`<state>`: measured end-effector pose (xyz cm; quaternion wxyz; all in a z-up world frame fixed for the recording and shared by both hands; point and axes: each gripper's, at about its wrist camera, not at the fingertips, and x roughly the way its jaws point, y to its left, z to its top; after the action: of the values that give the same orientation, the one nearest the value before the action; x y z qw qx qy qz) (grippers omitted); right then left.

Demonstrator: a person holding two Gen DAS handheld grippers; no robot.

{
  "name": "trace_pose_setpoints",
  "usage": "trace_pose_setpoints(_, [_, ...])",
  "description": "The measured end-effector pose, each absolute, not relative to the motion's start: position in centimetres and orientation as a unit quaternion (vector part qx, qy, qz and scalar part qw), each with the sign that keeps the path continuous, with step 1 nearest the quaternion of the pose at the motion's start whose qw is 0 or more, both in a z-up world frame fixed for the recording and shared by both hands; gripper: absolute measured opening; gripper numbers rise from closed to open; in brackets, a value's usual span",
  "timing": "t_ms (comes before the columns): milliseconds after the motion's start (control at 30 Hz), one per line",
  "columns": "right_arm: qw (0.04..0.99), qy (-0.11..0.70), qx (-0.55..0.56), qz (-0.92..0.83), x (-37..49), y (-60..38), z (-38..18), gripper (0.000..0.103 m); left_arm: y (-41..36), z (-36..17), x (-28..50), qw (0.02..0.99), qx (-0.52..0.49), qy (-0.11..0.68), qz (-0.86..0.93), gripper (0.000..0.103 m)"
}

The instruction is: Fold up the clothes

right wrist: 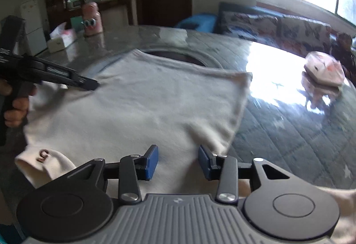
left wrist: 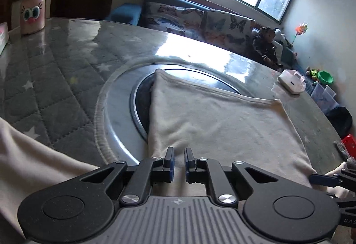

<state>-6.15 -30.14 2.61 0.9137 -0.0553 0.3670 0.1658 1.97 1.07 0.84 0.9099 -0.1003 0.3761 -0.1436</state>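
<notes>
Across the middle of the round worktop (right wrist: 289,133) the cream garment (right wrist: 138,106) lies spread flat, its far edge reaching over the dark round inset (left wrist: 142,97) at the centre and its near part running off toward the worktop's near edge. The chief risk, as I judge it, is an uneven fold: the left gripper (left wrist: 179,163) has its jaws narrowed to a slim gap over the garment's near left side, and whether cloth is pinched there I cannot tell, while the right gripper (right wrist: 178,160) hovers with jaws wide, holding nothing. Should one side lift alone, the soft fabric could drag, bunch, or slide off the glossy surface. A sleeve cuff (right wrist: 44,161) hanging at the near left may also flop out. Both grippers sit low, aimed across the cloth toward the worktop's far edge; the left one is gripped by a hand (right wrist: 15,108).
</notes>
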Motion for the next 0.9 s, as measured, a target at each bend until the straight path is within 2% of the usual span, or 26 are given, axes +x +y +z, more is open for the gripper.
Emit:
trace_pose_setpoints(100, [0.912, 0.362, -0.070, 0.181, -7.6, -30.2, 3.2, 0.044, 0.3, 1.3, 0.8, 0.912, -0.076, 0.369, -0.163, 0.011])
trace_pose_setpoints(433, [0.890, 0.347, -0.131, 0.263, -11.7, -25.6, 3.4, 0.045, -4.0, 1.4, -7.0, 0.896, 0.024, 0.352, -0.270, 0.012])
trace_pose_setpoints(533, [0.886, 0.347, -0.150, 0.267, -12.7, -25.1, 3.0, 0.045, -4.5, 1.1, -9.2, 0.898, 0.061, 0.335, -0.279, 0.016])
trace_pose_setpoints(900, [0.896, 0.338, -0.131, 0.257, -14.7, -26.1, 3.7, 0.045, -5.4, 1.6, -9.7, 0.893, 0.095, 0.327, -0.296, 0.017])
